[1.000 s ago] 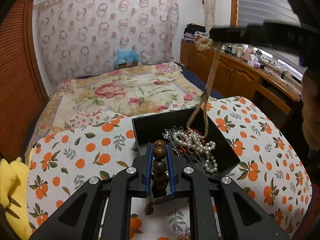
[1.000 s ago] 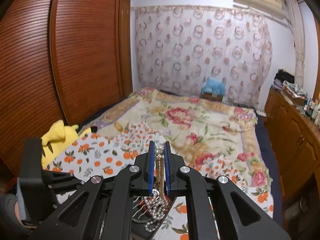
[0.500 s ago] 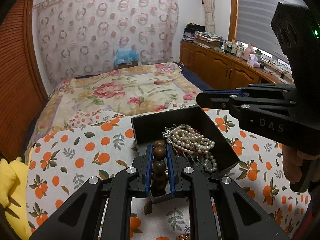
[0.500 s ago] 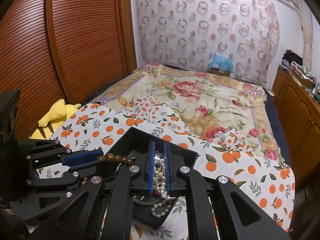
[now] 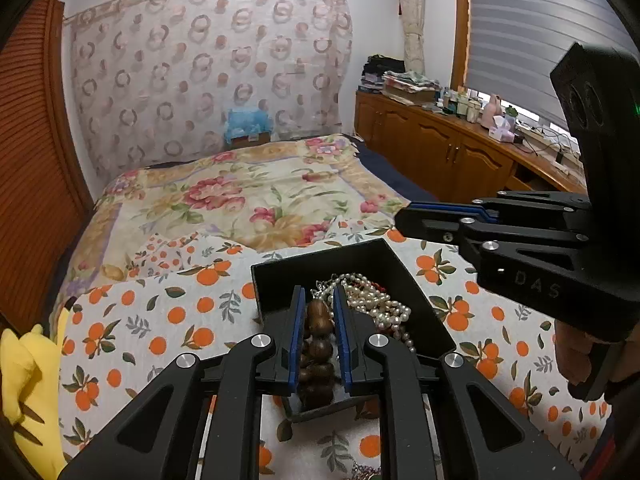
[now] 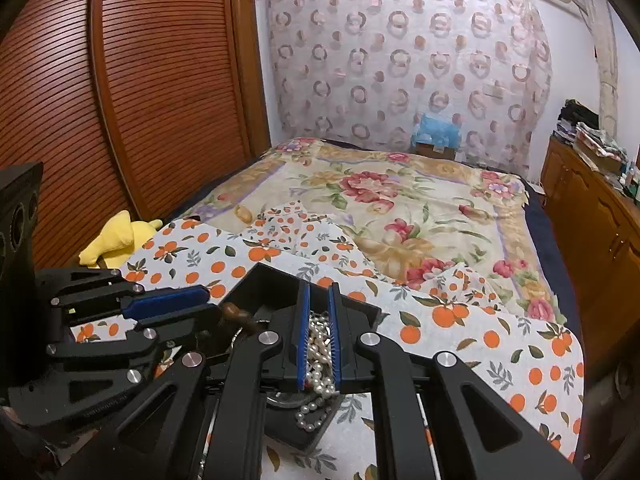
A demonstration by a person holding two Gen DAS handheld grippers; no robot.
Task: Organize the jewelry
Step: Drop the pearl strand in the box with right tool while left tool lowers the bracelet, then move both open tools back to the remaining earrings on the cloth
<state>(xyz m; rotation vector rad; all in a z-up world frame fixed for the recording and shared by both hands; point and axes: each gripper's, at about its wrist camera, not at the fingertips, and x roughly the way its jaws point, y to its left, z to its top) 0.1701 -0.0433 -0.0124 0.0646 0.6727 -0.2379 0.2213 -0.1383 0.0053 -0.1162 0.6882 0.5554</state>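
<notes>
A black open box (image 5: 424, 300) sits on the orange-print cloth and holds a heap of pearl strands (image 5: 376, 304). My left gripper (image 5: 318, 308) is shut on a brown wooden bead bracelet (image 5: 320, 320) at the box's near rim. In the right wrist view the left gripper (image 6: 200, 300) and its beads (image 6: 236, 314) show at the left. My right gripper (image 6: 318, 304) hovers over the box (image 6: 272, 280), its fingers nearly together with pearls (image 6: 318, 360) seen through the gap. Whether it grips them is unclear. In the left wrist view the right gripper (image 5: 404, 212) is above the box's far right corner.
The cloth (image 5: 160, 320) covers the near part of a bed with a floral quilt (image 5: 248, 196). A yellow plush toy (image 6: 116, 236) lies at the left edge. Wooden cabinets (image 5: 440, 152) run along the right wall. Small jewelry pieces (image 5: 364, 470) lie on the cloth near me.
The right gripper came down from high up, where it held a tan strand dangling into the box; that strand is no longer seen. The left gripper moved forward slightly with its beads.
</notes>
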